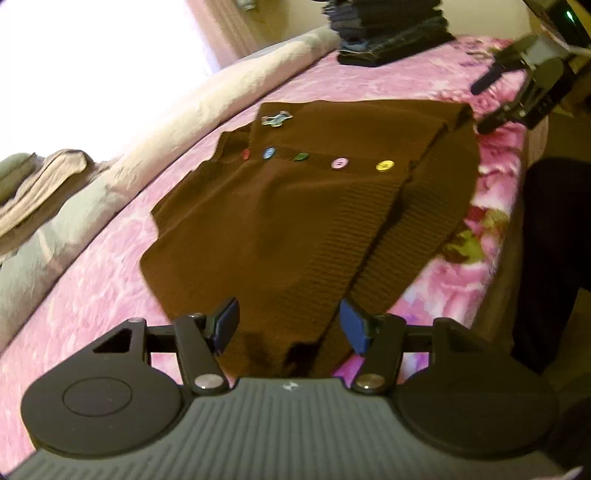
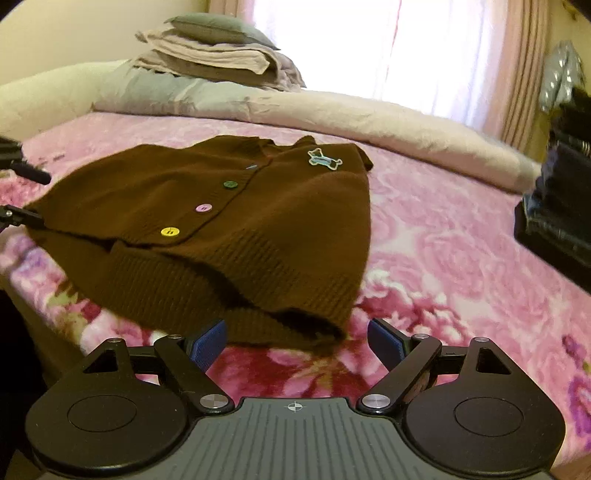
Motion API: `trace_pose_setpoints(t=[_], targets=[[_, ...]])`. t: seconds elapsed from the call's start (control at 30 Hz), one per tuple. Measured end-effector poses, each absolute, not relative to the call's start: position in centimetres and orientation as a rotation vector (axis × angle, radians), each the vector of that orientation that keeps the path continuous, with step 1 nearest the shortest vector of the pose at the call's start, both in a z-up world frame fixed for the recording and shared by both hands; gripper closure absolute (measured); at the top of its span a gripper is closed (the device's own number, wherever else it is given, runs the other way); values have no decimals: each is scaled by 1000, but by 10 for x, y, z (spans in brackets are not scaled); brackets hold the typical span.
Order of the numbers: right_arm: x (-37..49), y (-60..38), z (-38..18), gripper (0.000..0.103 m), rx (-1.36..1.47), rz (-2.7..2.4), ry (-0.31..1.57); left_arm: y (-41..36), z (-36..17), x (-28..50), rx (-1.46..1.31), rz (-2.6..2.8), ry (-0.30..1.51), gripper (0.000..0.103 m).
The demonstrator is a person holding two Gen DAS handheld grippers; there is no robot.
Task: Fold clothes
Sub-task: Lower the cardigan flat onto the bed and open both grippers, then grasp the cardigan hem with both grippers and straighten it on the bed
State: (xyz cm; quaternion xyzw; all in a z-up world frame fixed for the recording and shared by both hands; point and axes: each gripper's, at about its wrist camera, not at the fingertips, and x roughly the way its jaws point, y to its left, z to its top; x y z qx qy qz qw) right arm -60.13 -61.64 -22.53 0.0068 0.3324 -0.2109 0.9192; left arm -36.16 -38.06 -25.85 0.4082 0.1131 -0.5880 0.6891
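A brown knitted cardigan (image 1: 295, 206) with coloured buttons and a small dog patch lies flat on the pink floral bedspread (image 1: 92, 280). In the left wrist view my left gripper (image 1: 290, 325) is open, its blue pads either side of the cardigan's near edge. My right gripper (image 1: 517, 85) shows at the top right, open, just beyond the cardigan's far corner. In the right wrist view the cardigan (image 2: 229, 229) lies ahead, and my right gripper (image 2: 295, 341) is open just short of its ribbed hem. The left gripper (image 2: 22, 192) shows at the left edge, by the cardigan's far side.
A stack of dark folded clothes (image 1: 391, 29) stands on the bed; it also shows in the right wrist view (image 2: 557, 199). A rolled beige duvet (image 2: 332, 114), pillows and folded linens (image 2: 210, 55) line the window side. The bed edge (image 1: 498, 295) runs along the right.
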Motion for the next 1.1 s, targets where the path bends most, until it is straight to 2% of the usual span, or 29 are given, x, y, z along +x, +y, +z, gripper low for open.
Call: trace_pose_setpoints(t=[0.13, 0.17, 0.2, 0.23, 0.27, 0.47, 0.6, 0.7, 0.73, 0.77, 0.8, 0.9, 0.93, 0.97, 1.0, 1.1], targets=[[-591, -616, -233, 17, -5, -447, 699, -397, -276, -376, 1067, -1286, 135, 47], [-589, -616, -235, 17, -13, -447, 702, -397, -277, -376, 1096, -1264, 112, 51], [-587, -616, -236, 17, -16, -444, 708, -398, -278, -377, 1125, -1241, 89, 60], [-586, -617, -237, 17, -14, -441, 713, -398, -279, -377, 1153, -1218, 66, 86], [-586, -617, -238, 17, -15, -449, 710, -397, -277, -374, 1159, -1189, 55, 99], [-584, -624, -242, 17, 29, -512, 692, -376, -250, -347, 992, -1104, 119, 100], [-581, -630, -245, 17, 75, -539, 679, -371, -259, -347, 1001, -1091, 137, 99], [-579, -636, -245, 17, 128, -568, 663, -372, -272, -351, 999, -1083, 154, 84], [-578, -636, -245, 17, 133, -573, 661, -372, -275, -353, 997, -1082, 160, 70], [-577, -636, -245, 17, 128, -579, 660, -373, -278, -355, 1001, -1077, 163, 61], [-577, -635, -245, 17, 121, -586, 657, -374, -281, -358, 1004, -1073, 165, 60], [-577, -635, -247, 17, 111, -615, 645, -380, -290, -361, 1028, -1032, 159, 61], [-577, -636, -248, 17, 102, -624, 648, -382, -293, -360, 1041, -1009, 152, 65], [-576, -636, -249, 17, 87, -630, 650, -384, -294, -359, 1055, -986, 145, 84], [-576, -634, -249, 17, 63, -632, 653, -384, -294, -357, 1069, -963, 136, 96], [-575, -629, -249, 17, -1, -633, 659, -373, -278, -344, 1008, -886, 119, 99]])
